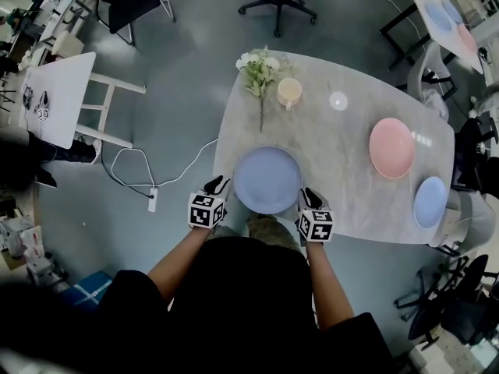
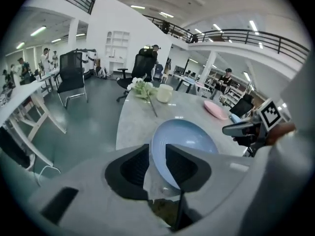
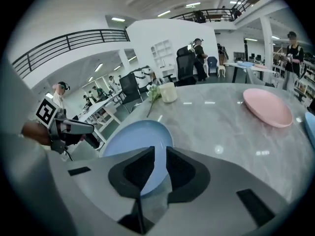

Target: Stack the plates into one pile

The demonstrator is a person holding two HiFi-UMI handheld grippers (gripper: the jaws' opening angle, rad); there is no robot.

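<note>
A large light-blue plate point(image 1: 267, 180) lies at the near edge of the marble table point(image 1: 343, 162). To the right lie a pink plate point(image 1: 391, 148) and, by the right edge, a small blue plate point(image 1: 430, 202). My left gripper point(image 1: 216, 185) hangs just off the big plate's left rim, my right gripper point(image 1: 310, 197) just off its right rim. In the left gripper view the jaws point(image 2: 157, 146) stand slightly apart, and the blue plate point(image 2: 184, 141) shows beyond the gap. The right gripper point(image 3: 160, 149) shows a narrow gap too, with the plate point(image 3: 133, 139) beyond and the pink plate point(image 3: 268, 106) farther right.
A cream cup point(image 1: 289, 93), a bunch of white flowers point(image 1: 260, 70) and a small clear dish point(image 1: 337, 100) stand at the table's far side. A white side table point(image 1: 58, 96) and a cable with a plug strip point(image 1: 153, 199) are at the left. Office chairs stand around.
</note>
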